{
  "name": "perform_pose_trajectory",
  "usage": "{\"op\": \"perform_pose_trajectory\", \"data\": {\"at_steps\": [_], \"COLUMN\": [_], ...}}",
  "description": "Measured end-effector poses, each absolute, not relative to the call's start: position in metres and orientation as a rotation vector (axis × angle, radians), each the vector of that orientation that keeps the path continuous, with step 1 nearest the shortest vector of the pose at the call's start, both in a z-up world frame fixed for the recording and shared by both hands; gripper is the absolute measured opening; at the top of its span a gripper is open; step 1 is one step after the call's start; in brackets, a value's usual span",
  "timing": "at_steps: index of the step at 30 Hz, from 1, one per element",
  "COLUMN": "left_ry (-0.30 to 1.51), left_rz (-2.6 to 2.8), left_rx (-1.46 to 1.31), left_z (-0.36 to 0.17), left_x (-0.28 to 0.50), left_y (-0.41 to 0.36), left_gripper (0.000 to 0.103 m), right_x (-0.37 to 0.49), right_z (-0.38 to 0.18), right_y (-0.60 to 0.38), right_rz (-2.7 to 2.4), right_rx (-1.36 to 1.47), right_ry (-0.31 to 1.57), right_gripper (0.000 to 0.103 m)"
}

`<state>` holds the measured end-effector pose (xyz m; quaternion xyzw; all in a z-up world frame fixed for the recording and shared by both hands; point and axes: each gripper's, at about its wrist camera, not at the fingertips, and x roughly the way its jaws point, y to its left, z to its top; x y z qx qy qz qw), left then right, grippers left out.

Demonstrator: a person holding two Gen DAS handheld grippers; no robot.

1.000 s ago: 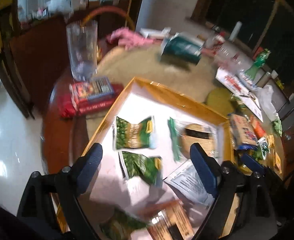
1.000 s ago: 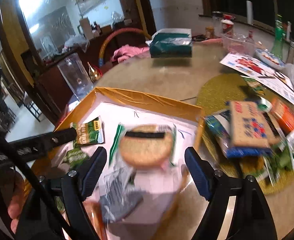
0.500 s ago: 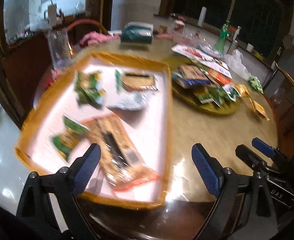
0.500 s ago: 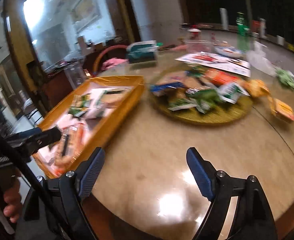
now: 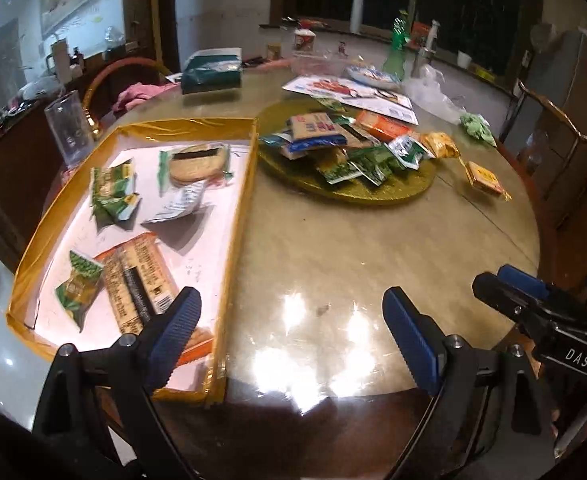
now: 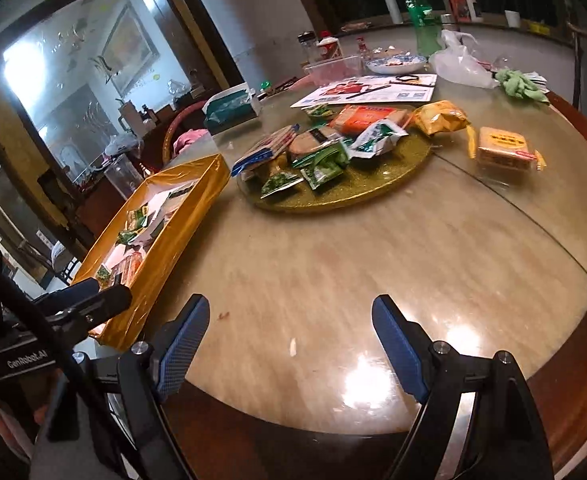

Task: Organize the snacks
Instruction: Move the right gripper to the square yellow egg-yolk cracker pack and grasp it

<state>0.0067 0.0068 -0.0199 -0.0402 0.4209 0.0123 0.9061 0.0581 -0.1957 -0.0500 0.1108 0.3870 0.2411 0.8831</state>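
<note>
A gold-walled tray (image 5: 242, 216) (image 6: 165, 240) with a white floor lies at the table's left and holds several snack packets: green sachets (image 5: 111, 196), a round cracker pack (image 5: 197, 162), a long orange biscuit pack (image 5: 137, 276). A round gold mat (image 5: 393, 192) (image 6: 381, 184) further back carries a heap of snacks (image 5: 333, 144) (image 6: 325, 148). Two yellow packets (image 6: 501, 146) (image 5: 485, 174) lie loose to its right. My left gripper (image 5: 289, 332) and right gripper (image 6: 289, 340) hang open and empty over the near table edge, side by side.
Round wooden table (image 6: 373, 260) with a dark rim. At the back stand a teal tissue pack (image 5: 211, 72), printed sheets (image 5: 353, 92), a green bottle (image 6: 419, 12), a plastic bag (image 6: 459, 62) and a bowl. A clear jug (image 5: 69, 128) stands left of the tray; a chair (image 5: 549, 132) is right.
Both grippers have pulled back from over the tray to the near table edge and turned right, so the gold mat and bare tabletop now fill the views. Both stay open and empty.
</note>
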Motion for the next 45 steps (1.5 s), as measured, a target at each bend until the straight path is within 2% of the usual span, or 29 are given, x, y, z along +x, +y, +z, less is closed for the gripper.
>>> {"op": "perform_pose_trajectory", "data": {"at_steps": [14,21,25,35,39,45], "left_ry": [0.936,0.943,0.971,0.971,0.975,1.002], "left_rz": [-0.095,-0.117,-0.147,-0.153,-0.17,-0.181], "left_rx": [-0.128,-0.118,-0.149,-0.158,-0.165,-0.178], "left_z": [-0.02,-0.024,-0.029,-0.029,-0.03,-0.035], "left_x": [0.053,0.062,0.071,0.075,0.076,0.087], "left_y": [-0.011,-0.015,-0.015,-0.013,-0.011,-0.012], "left_gripper": [0.092,0.091,0.087,0.086,0.086,0.086], "right_x": [0.116,0.177,0.223,0.317,0.315,0.255], "right_z": [-0.055,-0.053,-0.05,-0.067,-0.08,-0.082], "right_y": [-0.247,-0.283,-0.309,-0.328,-0.335,-0.328], "right_rz": [0.49,0.414,0.359,0.318,0.306,0.346], "right_rx": [0.363,0.29,0.246,0.174,0.209,0.204], "right_ry": [0.841,0.869,0.898,1.006,1.037,1.007], "right_gripper": [0.084,0.084,0.084,0.084,0.084,0.085]}}
